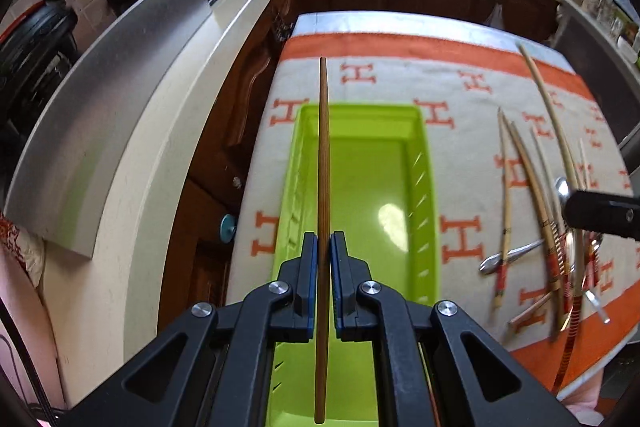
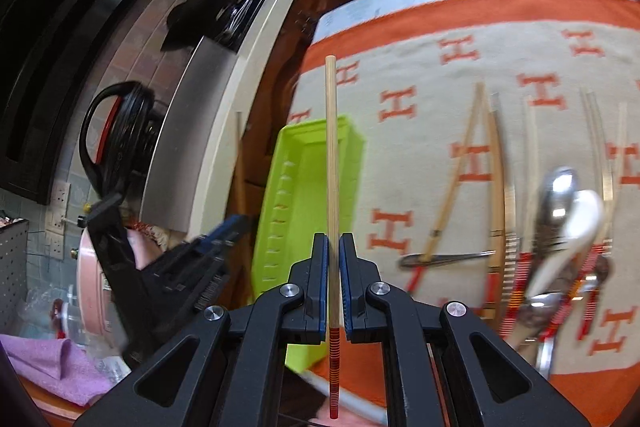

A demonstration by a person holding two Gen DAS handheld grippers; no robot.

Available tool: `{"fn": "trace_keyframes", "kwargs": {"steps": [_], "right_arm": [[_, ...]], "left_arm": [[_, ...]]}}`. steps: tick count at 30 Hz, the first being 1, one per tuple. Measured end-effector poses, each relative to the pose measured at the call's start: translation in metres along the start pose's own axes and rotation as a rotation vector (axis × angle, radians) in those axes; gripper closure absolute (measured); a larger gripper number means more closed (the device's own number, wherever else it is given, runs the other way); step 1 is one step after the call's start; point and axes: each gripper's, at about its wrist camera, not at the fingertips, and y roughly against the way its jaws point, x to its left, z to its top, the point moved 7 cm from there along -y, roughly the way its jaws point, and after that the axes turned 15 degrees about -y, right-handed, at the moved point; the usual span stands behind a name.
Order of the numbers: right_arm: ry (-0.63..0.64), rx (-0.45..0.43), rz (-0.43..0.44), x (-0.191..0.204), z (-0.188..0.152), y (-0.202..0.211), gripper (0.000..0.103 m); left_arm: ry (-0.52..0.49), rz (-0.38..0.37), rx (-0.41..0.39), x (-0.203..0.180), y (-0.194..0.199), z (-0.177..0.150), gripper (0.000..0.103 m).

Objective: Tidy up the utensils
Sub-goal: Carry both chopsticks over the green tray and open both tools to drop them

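Left gripper (image 1: 324, 247) clenched on a plain dark-brown wooden chopstick (image 1: 323, 155), jaws pinching it roughly two-thirds down its length, tip pointing away over the lime-green plastic tray (image 1: 360, 167). Right gripper (image 2: 333, 247) likewise clenched, on a pale bamboo chopstick with a red-and-orange striped end (image 2: 332, 163), held just above the striped band. Both sticks off the cloth, carried in the air; tray empty as far as visible. Left gripper hovering directly above the tray, right gripper off to its side and nearer the pile.

Remaining utensils lying loose on the white cloth with orange H pattern (image 1: 472, 95) covering the worktop: several more striped chopsticks (image 1: 532, 195), a small steel spoon (image 1: 508, 257), a larger steel spoon (image 2: 556, 195) and a white ceramic spoon (image 2: 576, 227), crossed over one another.

Risks from here, as judgement: long overhang beyond the jaws likely to let either stick pivot or slide if swung fast, the blurred right-wrist view suggesting quick motion. Both grippers converging on one narrow tray, so a clash of sticks or arms quite possible. Release from too high or at an angle likely to bounce a stick over the low rim, or off the worktop edge just beside the tray.
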Motion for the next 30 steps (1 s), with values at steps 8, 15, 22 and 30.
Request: {"fn": "trace_keyframes", "kwargs": {"steps": [8, 15, 22, 30], "right_arm": [[-0.033, 0.069, 0.01, 0.03, -0.004, -0.078, 0.097], [-0.064, 0.088, -0.084, 0.023, 0.0, -0.12, 0.096], [-0.052, 0.08, -0.144, 0.015, 0.001, -0.127, 0.093], [-0.016, 0.062, -0.163, -0.001, -0.003, -0.095, 0.092]], "left_arm": [[0.043, 0.032, 0.019, 0.014, -0.007, -0.017, 0.084], [0.103, 0.063, -0.047, 0.038, 0.01, -0.011, 0.06], [0.126, 0.049, -0.056, 0.042, 0.013, -0.013, 0.06], [0.116, 0.006, -0.067, 0.025, 0.017, -0.011, 0.06]]}}
